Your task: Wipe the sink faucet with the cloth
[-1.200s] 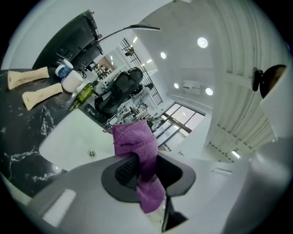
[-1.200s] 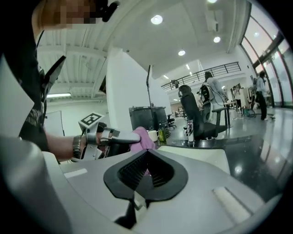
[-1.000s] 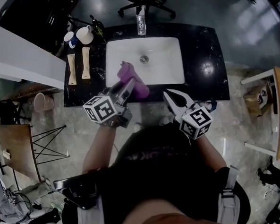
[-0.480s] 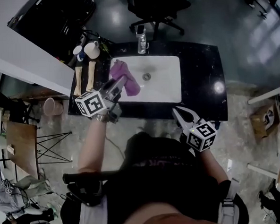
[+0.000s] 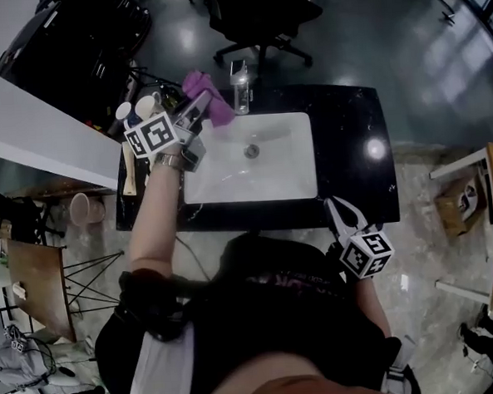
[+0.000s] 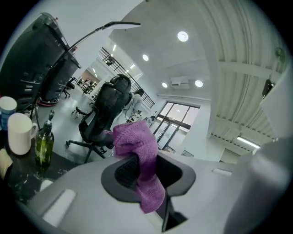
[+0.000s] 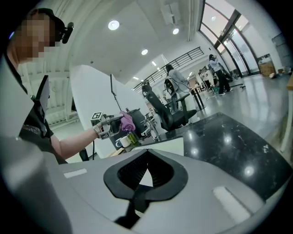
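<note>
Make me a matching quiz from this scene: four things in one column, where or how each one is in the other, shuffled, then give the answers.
Things:
1. cloth
2. faucet
3. right gripper
4. white mug

Place or state:
A. on the counter, left of the sink
B. shut and empty, by the counter's near edge
C. at the sink's far rim
D. pinched in the left gripper

Pairs: 1-D, 2-C, 3-B, 4-A

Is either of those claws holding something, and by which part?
The left gripper pinches the purple cloth near its middle; the right gripper is shut and empty.
</note>
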